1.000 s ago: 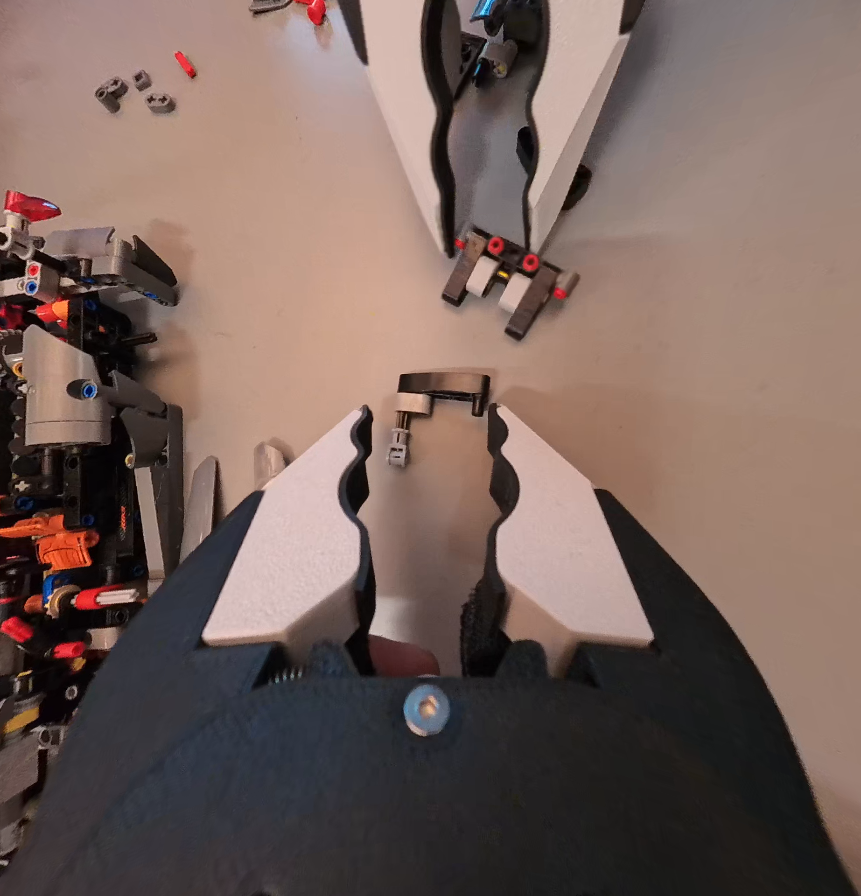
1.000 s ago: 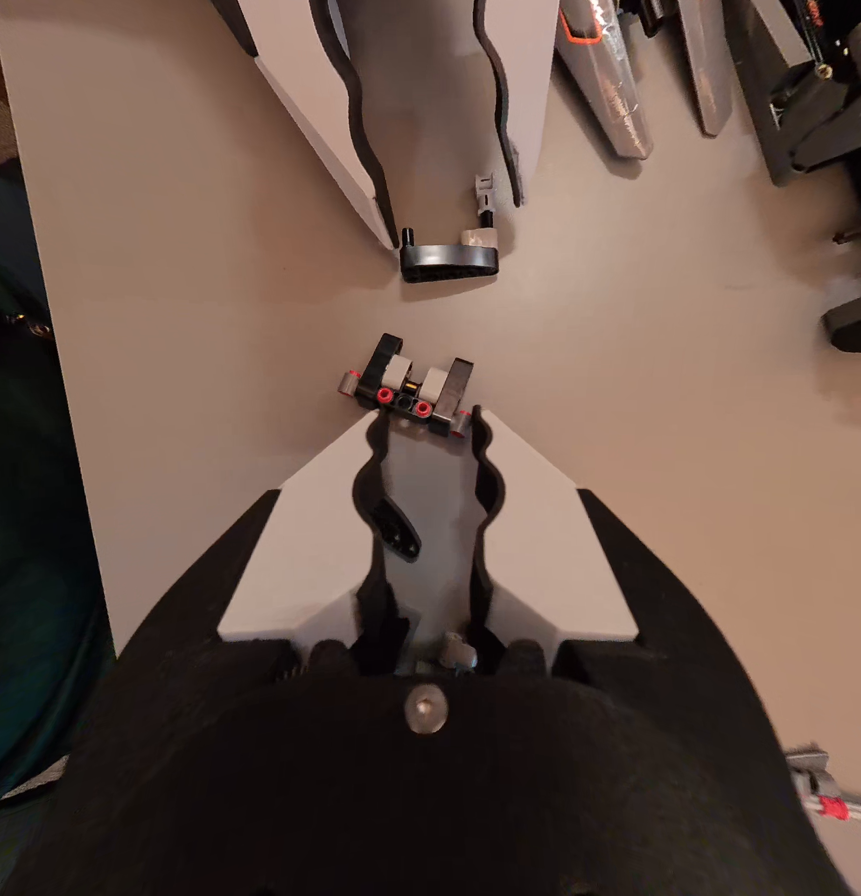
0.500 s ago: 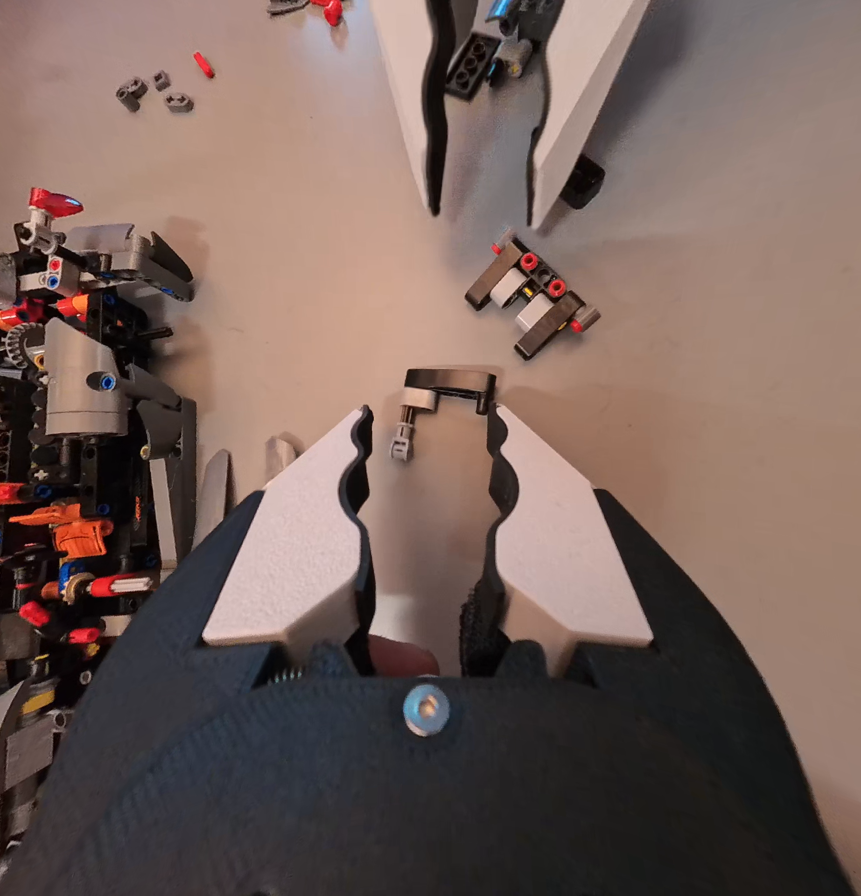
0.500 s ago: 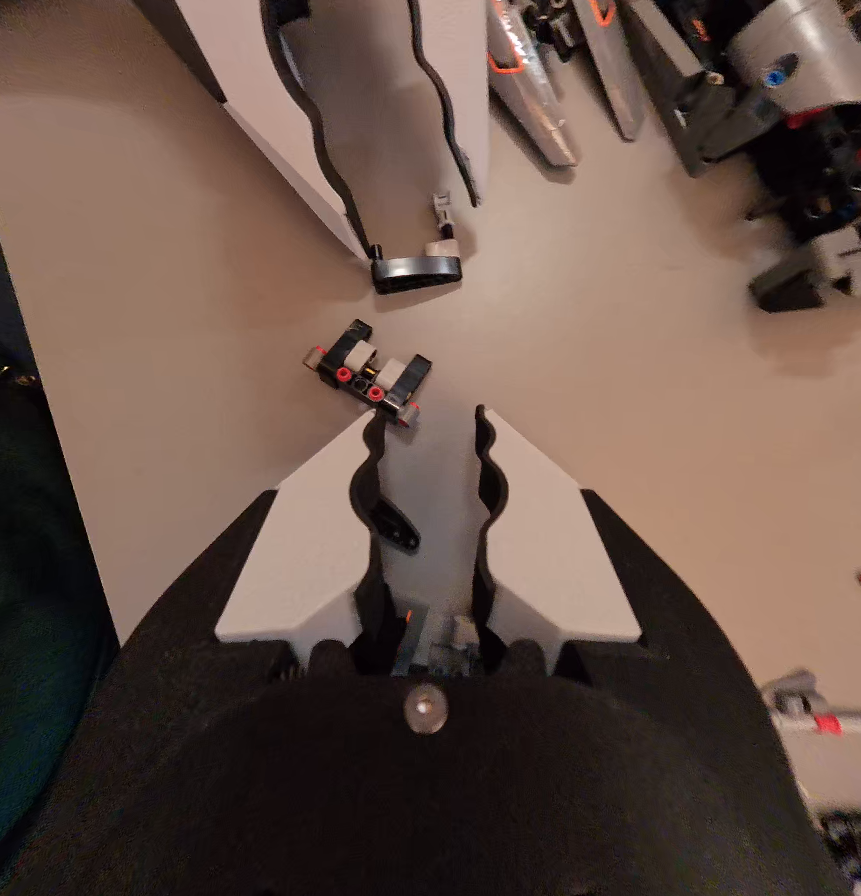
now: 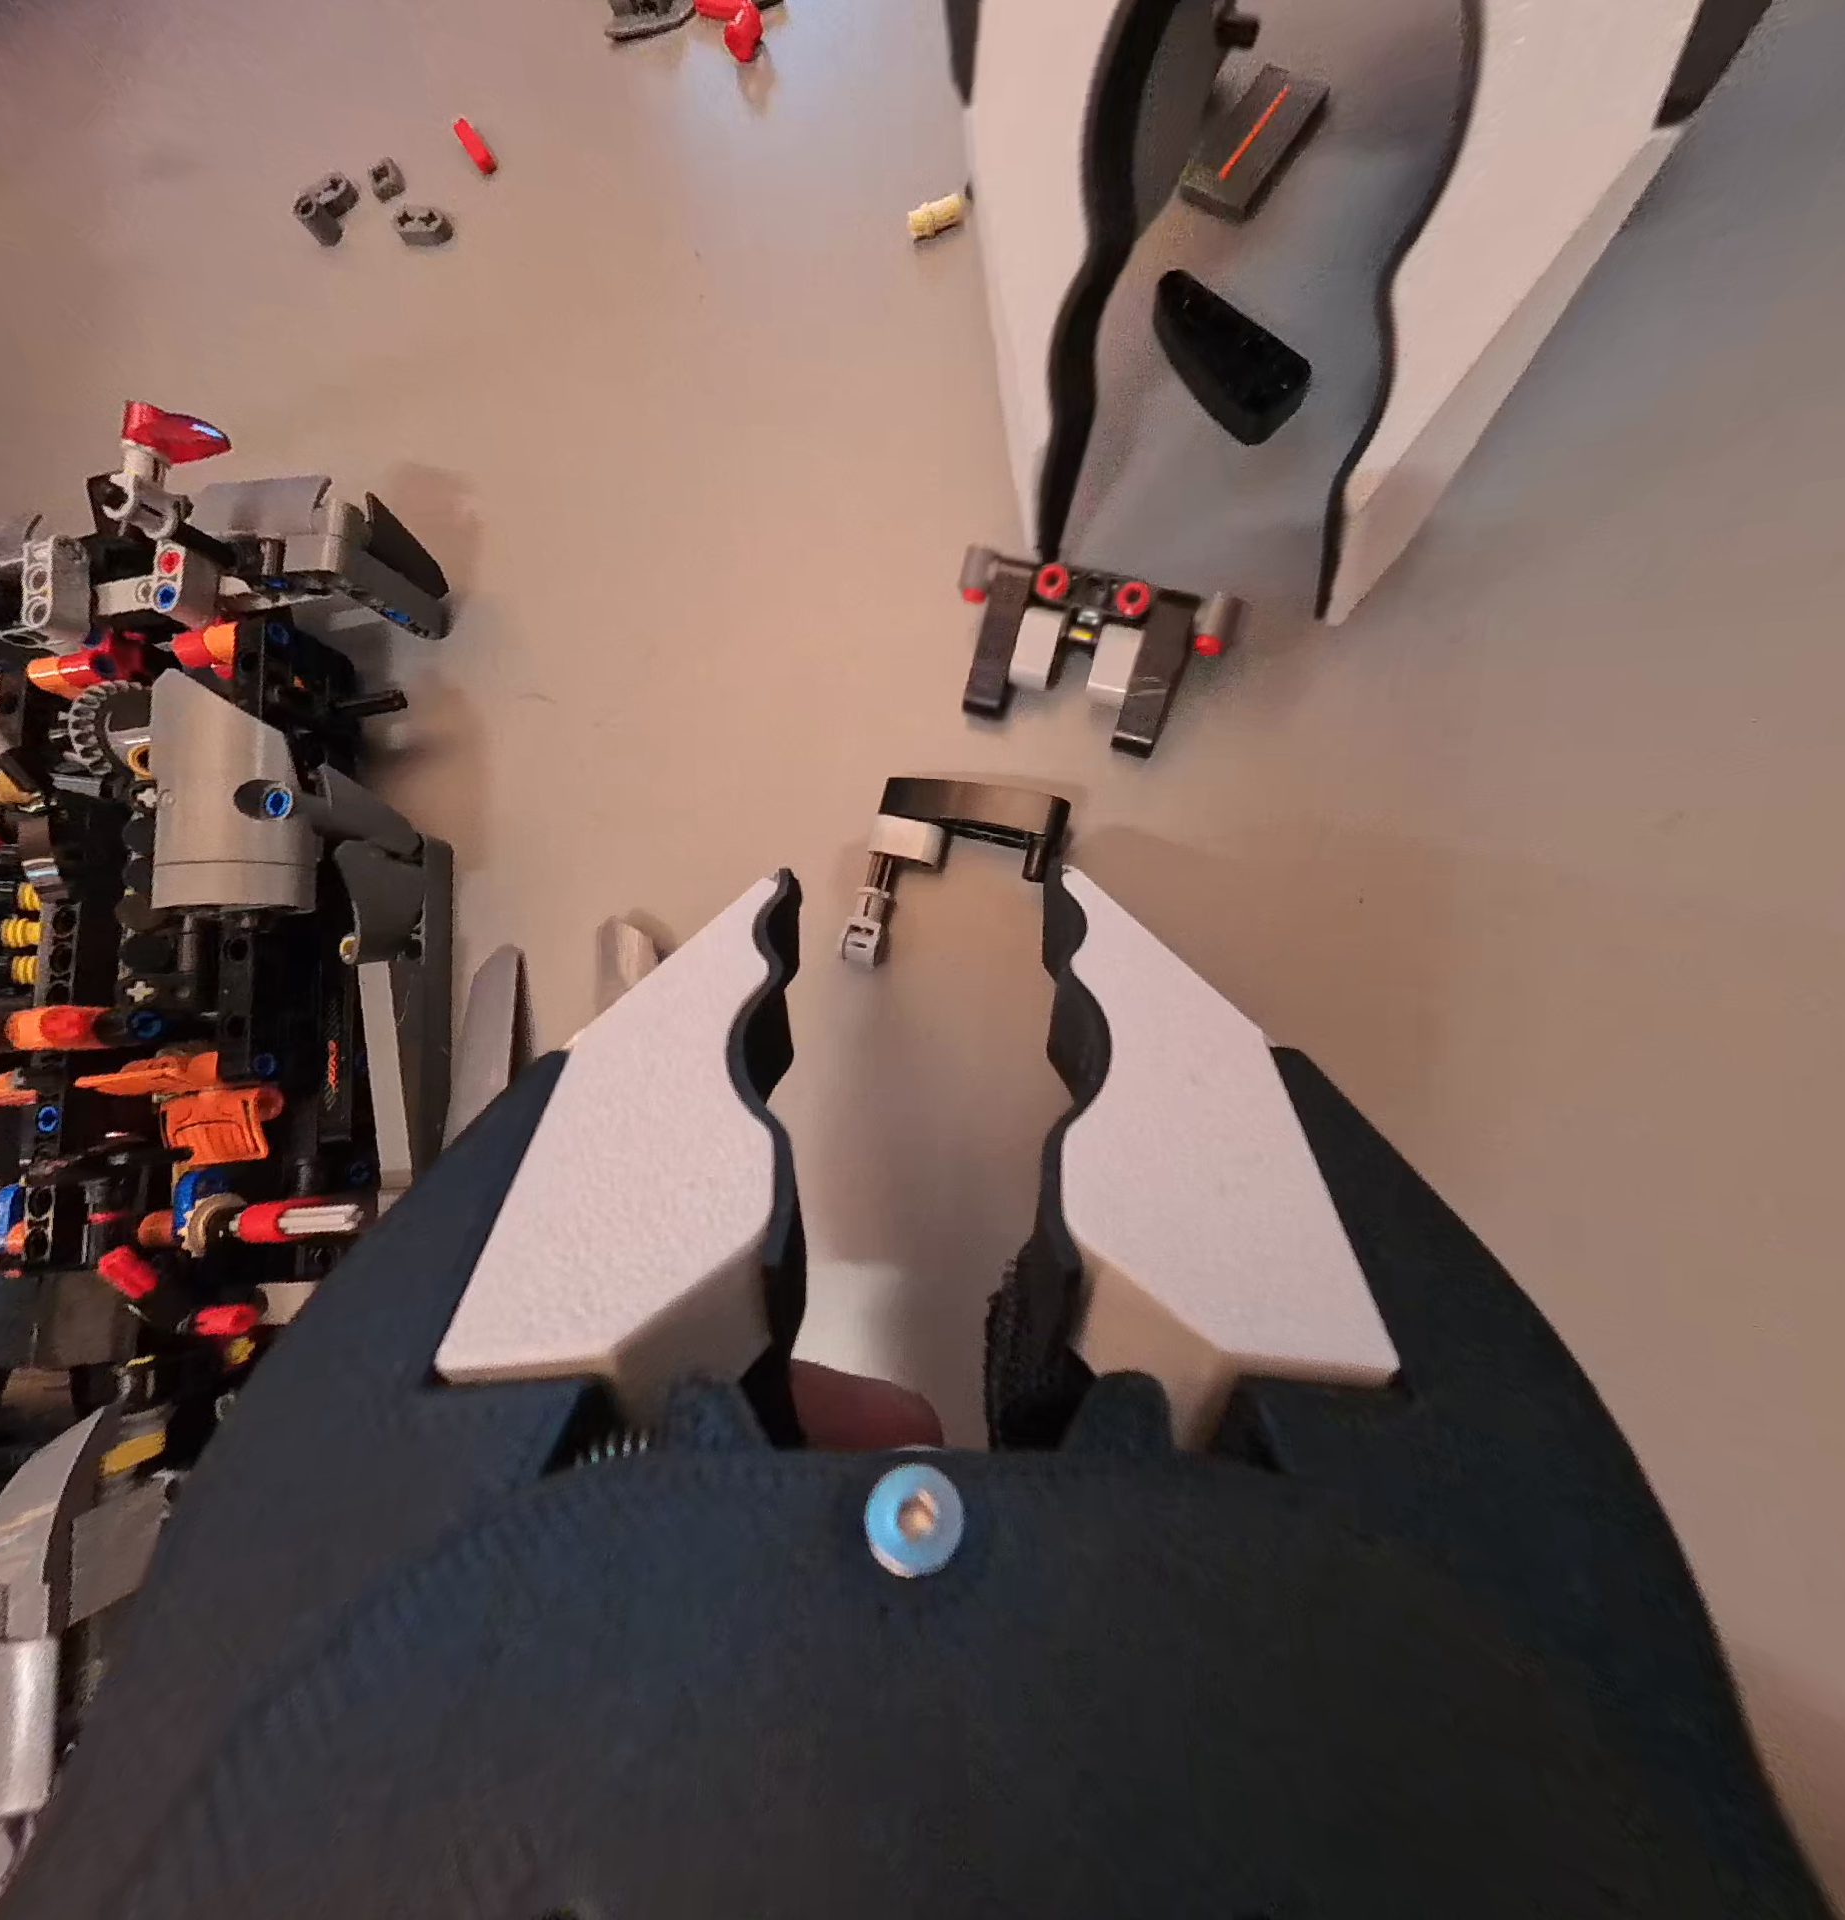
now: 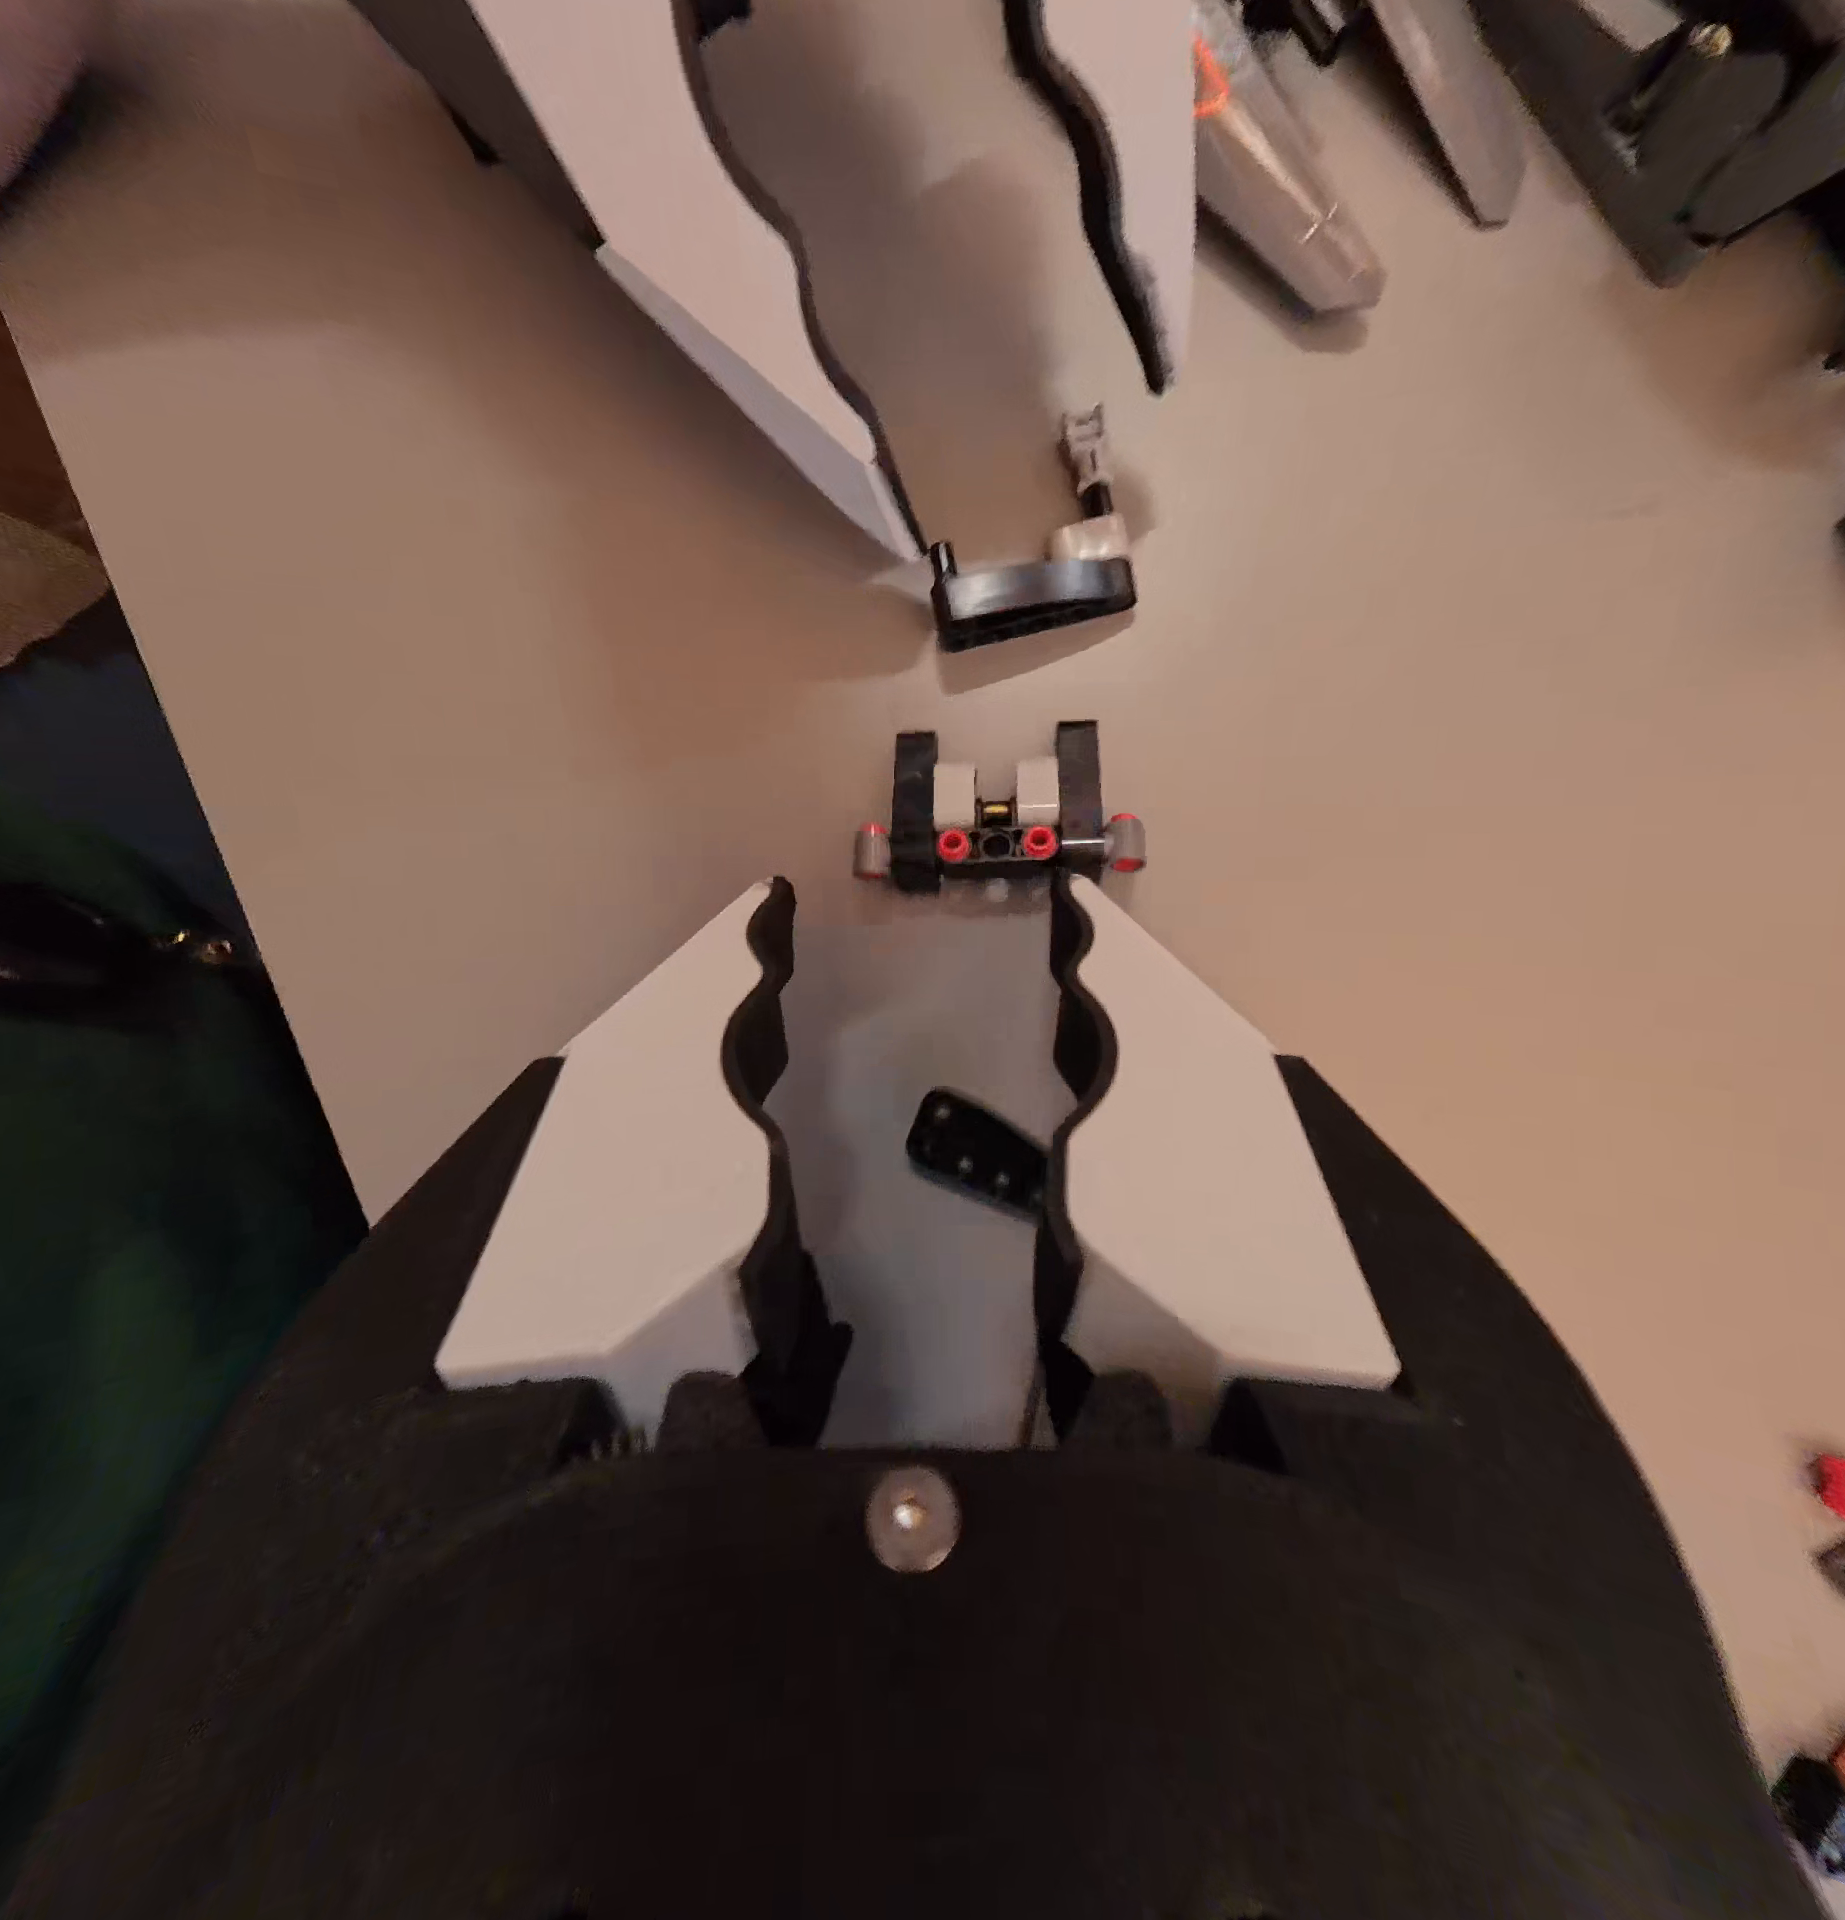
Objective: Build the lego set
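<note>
My left gripper [image 5: 918, 883] is open over the table. Just beyond its tips lies a black curved beam [image 5: 975, 816] carrying a grey connector and a small axle; the beam's black pin sits close against my right fingertip. My right gripper [image 6: 923, 888] is open, and a small black sub-assembly [image 6: 996, 816] with red pins and grey blocks lies flat just past its tips. A black wedge piece [image 6: 975, 1153] lies on the table between the right gripper's fingers. The two grippers face each other: the right gripper [image 5: 1188, 561] shows in the left wrist view, and the left gripper [image 6: 1032, 468] shows in the right wrist view.
A large partly built model [image 5: 170, 883] in black, grey and orange stands at the left. Grey panels [image 5: 497, 1018] lie beside it. Loose grey connectors [image 5: 378, 203], a red pin [image 5: 474, 145] and a tan pin [image 5: 937, 216] lie farther off. The table edge [image 6: 170, 727] runs along the left of the right wrist view. My right fingertips sit around 8 centimeters from my left ones.
My right gripper drew back from the sub-assembly, then returned to it with its jaws wider. The sub-assembly turned and now lies square to the gripper. My left gripper and the curved beam stayed put.
</note>
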